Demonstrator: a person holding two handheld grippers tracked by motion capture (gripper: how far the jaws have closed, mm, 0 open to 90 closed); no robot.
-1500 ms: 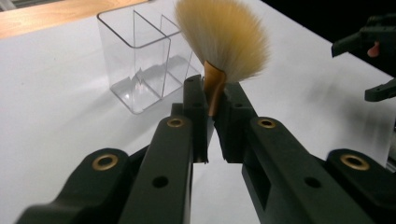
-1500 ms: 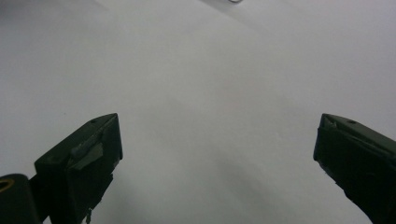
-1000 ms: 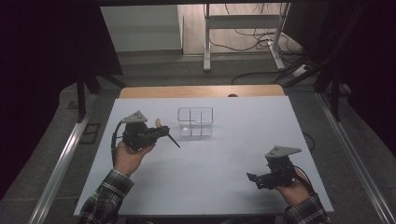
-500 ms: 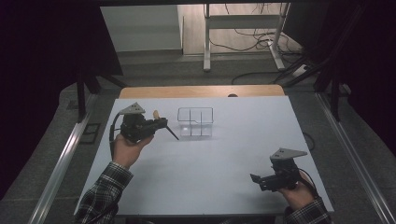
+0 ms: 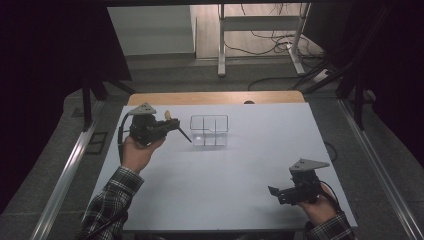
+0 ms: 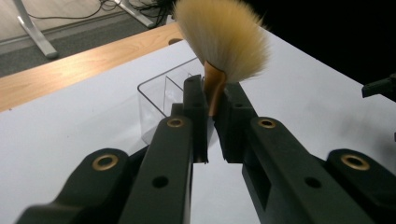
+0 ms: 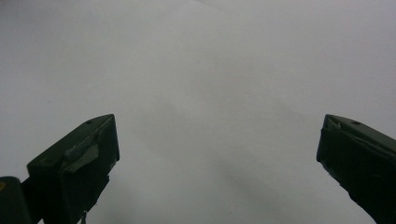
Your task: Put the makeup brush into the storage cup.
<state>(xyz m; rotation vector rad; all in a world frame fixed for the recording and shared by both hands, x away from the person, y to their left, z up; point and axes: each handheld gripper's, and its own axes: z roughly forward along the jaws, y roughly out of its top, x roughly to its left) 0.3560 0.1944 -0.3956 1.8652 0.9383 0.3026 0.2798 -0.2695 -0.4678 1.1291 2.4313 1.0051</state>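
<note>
white counter (image 5: 220, 175) holds a clear box (image 5: 209, 130). left gripper (image 6: 214, 109) jaws pinch a brush (image 6: 223, 39) by its neck, hair up, just left of the box. right gripper (image 5: 280, 192) waits far off, jaws spread.

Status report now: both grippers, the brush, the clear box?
Left gripper shut on brush, beside clear box. Right gripper open, low over the table. Box looks empty; path unobstructed.

Cream-bristled brush (image 6: 219, 42) upright beside clear organizer (image 5: 209, 130)
</note>
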